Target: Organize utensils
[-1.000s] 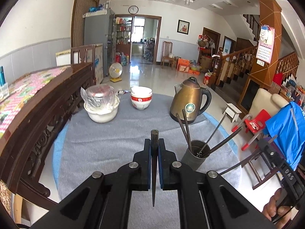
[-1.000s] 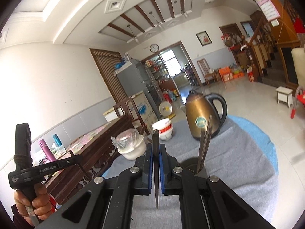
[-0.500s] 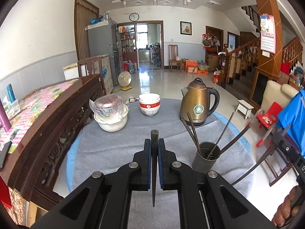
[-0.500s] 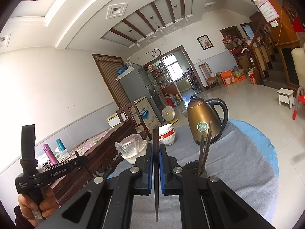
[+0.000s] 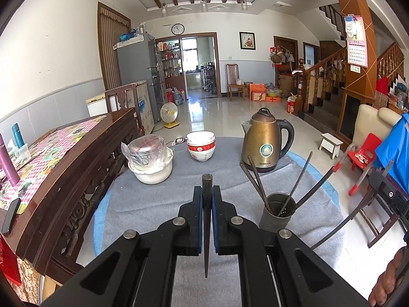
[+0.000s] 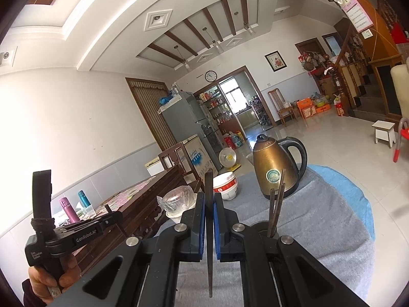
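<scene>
My left gripper (image 5: 207,192) is shut on a dark chopstick (image 5: 206,227) that runs along its fingers, held above the grey table mat (image 5: 158,204). A grey utensil cup (image 5: 277,212) with several dark chopsticks stands on the mat to its right. My right gripper (image 6: 209,199) is shut on another dark chopstick (image 6: 209,230), raised just left of the cup (image 6: 258,227), whose chopsticks (image 6: 277,204) stick up beside it. The left gripper also shows in the right wrist view (image 6: 112,220), and the right gripper at the right edge of the left wrist view (image 5: 383,189).
A bronze kettle (image 5: 265,143) stands behind the cup. Stacked red-and-white bowls (image 5: 200,147) and a white pot with a plastic-wrapped lid (image 5: 149,161) stand at the far left of the mat. A dark carved wooden bench (image 5: 84,163) borders the table's left side.
Both grippers have risen and pulled back a little; more of the table shows in the left wrist view. Each stays shut on its chopstick.
</scene>
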